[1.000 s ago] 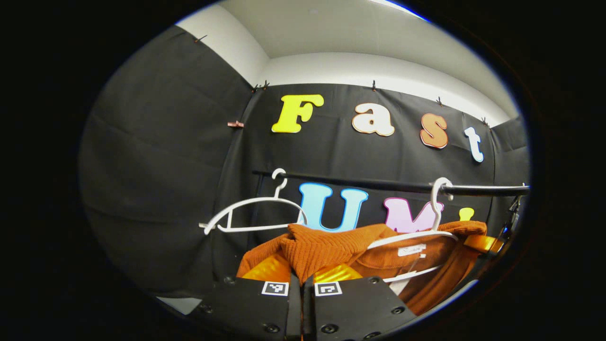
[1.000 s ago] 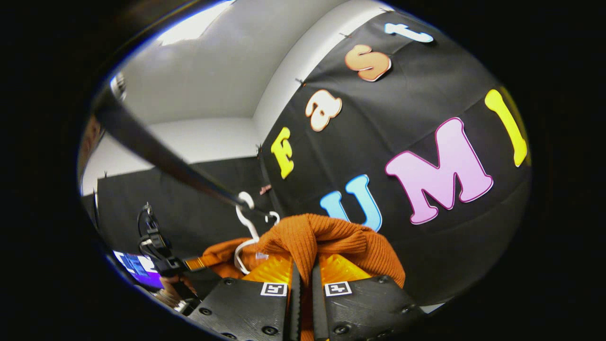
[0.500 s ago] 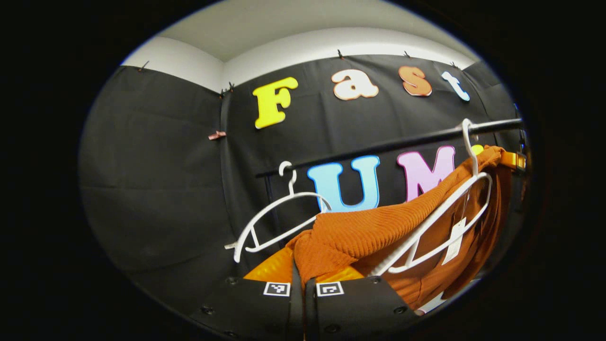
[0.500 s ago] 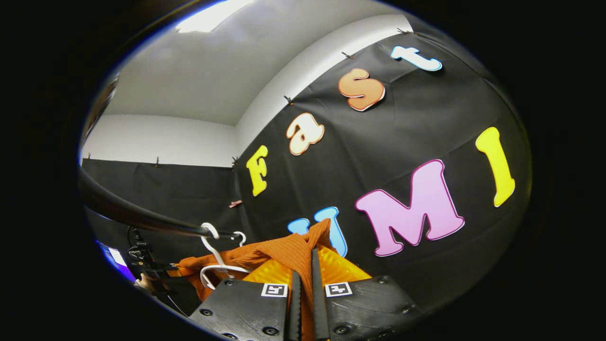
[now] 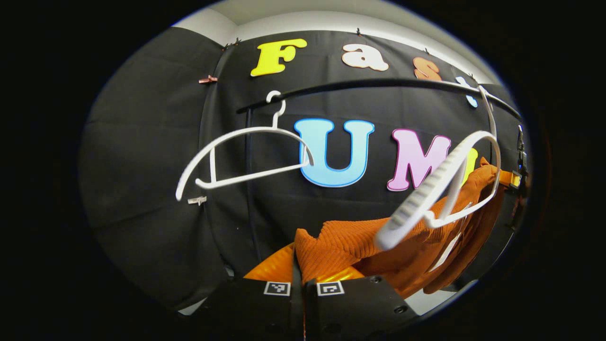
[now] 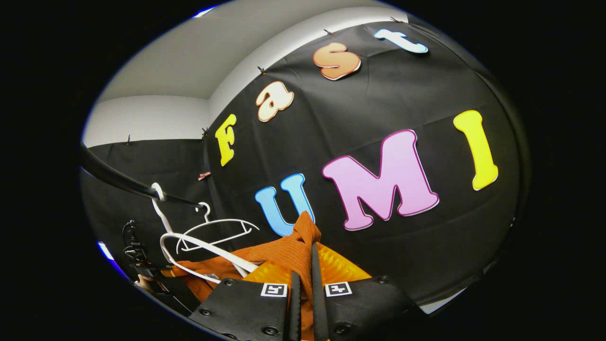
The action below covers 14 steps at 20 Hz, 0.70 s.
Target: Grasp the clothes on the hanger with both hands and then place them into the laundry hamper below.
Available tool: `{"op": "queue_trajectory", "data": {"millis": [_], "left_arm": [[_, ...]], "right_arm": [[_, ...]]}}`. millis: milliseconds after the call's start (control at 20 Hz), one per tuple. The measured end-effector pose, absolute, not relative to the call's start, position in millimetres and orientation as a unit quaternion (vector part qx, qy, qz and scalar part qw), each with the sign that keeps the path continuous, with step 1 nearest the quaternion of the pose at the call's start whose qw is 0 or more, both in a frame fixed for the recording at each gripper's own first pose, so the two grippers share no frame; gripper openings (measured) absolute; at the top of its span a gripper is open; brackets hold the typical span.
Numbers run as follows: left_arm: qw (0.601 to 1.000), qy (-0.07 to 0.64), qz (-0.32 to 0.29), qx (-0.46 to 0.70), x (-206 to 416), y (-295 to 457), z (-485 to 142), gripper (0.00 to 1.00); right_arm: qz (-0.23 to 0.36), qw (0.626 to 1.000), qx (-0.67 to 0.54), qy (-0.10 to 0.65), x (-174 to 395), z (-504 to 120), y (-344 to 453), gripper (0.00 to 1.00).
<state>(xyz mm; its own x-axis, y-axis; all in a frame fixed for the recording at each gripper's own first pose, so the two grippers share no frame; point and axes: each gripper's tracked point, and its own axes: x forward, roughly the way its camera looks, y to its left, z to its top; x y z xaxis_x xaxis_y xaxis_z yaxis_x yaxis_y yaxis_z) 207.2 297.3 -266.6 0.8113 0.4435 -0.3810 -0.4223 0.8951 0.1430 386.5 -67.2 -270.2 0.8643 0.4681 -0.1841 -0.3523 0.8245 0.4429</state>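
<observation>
Gripping, left: the left gripper point(image 5: 300, 265) had its two fingers pressed nearly together on a bunched fold of the orange ribbed sweater point(image 5: 345, 244), the knit rising between them at the bottom of the left gripper view.
Gripping, right: the right gripper point(image 6: 303, 265) was likewise closed to a thin slit on another fold of the sweater point(image 6: 289, 248), a peak of cloth standing up between its fingers in the right gripper view.
Sweater: it stretched between the two grips, sagging below the rail, with its far part draped over the lower arm of the nearer white hanger point(image 5: 440, 189) (a pale tag hung inside it).
Nearer hanger: tilted steeply, one ribbed arm bare and jutting toward the left camera, its hook on the black rail point(image 5: 378, 84); in the right gripper view it point(image 6: 199, 248) lay against the sweater's upper edge.
Bare hanger: a second white hanger point(image 5: 241, 151), carrying no garment, hung farther along the same rail, tilted a little; it point(image 6: 218, 229) showed behind the nearer one in the right gripper view.
Other grip seen afar: at the right edge of the left gripper view, the right gripper held the sweater's far end.
Backdrop: black cloth wall point(image 6: 426, 246), white wall above.
</observation>
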Motion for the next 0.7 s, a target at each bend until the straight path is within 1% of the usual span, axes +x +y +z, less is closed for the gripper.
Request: {"op": "queue_trajectory", "data": {"millis": [150, 250, 450, 550, 700], "left_arm": [[0.945, 0.230, 0.230, 0.032, 196.1, 288.7, -287.3, 0.06], [0.942, 0.233, 0.238, 0.032, 189.6, 287.3, -294.3, 0.06], [0.939, 0.239, 0.246, -0.018, 178.4, 275.1, -315.6, 0.06], [0.935, 0.248, 0.251, -0.024, 170.4, 268.3, -326.8, 0.06], [0.933, 0.261, 0.241, -0.053, 168.3, 245.6, -343.5, 0.06]], "right_arm": [[0.207, 0.942, 0.198, 0.173, 381.0, -295.6, -71.4, 0.14], [0.200, 0.941, 0.198, 0.187, 379.6, -309.2, -74.4, 0.14], [0.184, 0.938, 0.186, 0.229, 366.1, -343.8, -78.0, 0.15], [0.183, 0.930, 0.194, 0.255, 352.9, -360.5, -71.4, 0.15], [0.201, 0.907, 0.219, 0.298, 326.4, -378.7, -41.7, 0.14]]}}
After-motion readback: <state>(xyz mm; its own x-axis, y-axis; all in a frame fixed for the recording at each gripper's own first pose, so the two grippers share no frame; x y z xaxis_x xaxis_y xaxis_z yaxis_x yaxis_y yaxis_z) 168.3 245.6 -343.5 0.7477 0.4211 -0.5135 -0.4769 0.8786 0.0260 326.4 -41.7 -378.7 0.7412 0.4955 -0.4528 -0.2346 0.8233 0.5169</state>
